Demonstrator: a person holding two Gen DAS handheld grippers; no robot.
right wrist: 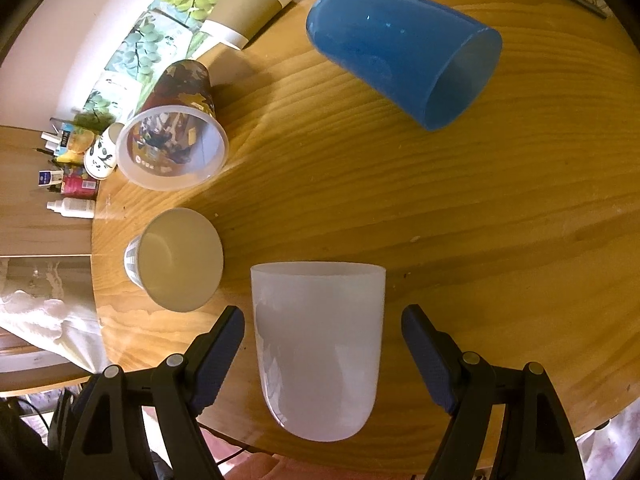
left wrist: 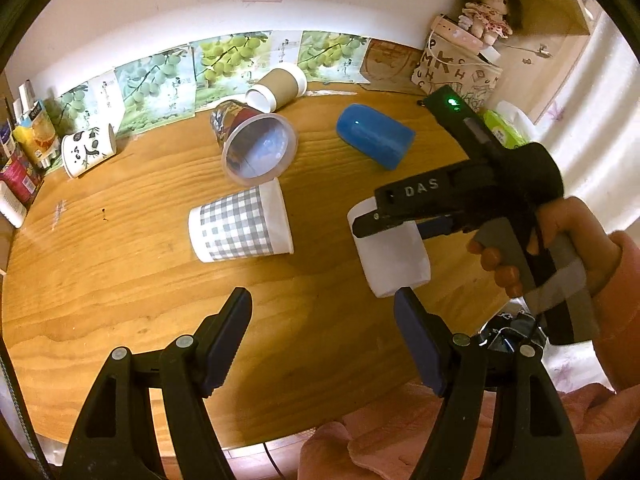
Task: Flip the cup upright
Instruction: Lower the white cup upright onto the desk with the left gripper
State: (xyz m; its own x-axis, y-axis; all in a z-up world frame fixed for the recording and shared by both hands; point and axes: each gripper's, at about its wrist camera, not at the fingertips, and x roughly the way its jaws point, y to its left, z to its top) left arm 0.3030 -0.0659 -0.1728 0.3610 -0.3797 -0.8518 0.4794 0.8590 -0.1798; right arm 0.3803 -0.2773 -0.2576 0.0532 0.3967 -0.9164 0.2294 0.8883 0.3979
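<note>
A frosted white cup (right wrist: 318, 348) lies on its side on the round wooden table (right wrist: 440, 220), its mouth pointing away from the right wrist camera. My right gripper (right wrist: 323, 354) is open with a finger on each side of the cup, not touching it. In the left wrist view the same cup (left wrist: 394, 258) lies under the right gripper (left wrist: 370, 226). My left gripper (left wrist: 322, 338) is open and empty above the table's near part, just left of the white cup.
Other cups lie on their sides: a blue one (right wrist: 404, 50), a grey-checked paper one (left wrist: 240, 222), a clear printed one (left wrist: 254, 144), a brown-sleeved one (left wrist: 280, 84) and a panda one (left wrist: 88, 150). Bottles and boxes (left wrist: 24, 148) stand at the left edge, a bag and doll (left wrist: 486, 10) at the back right.
</note>
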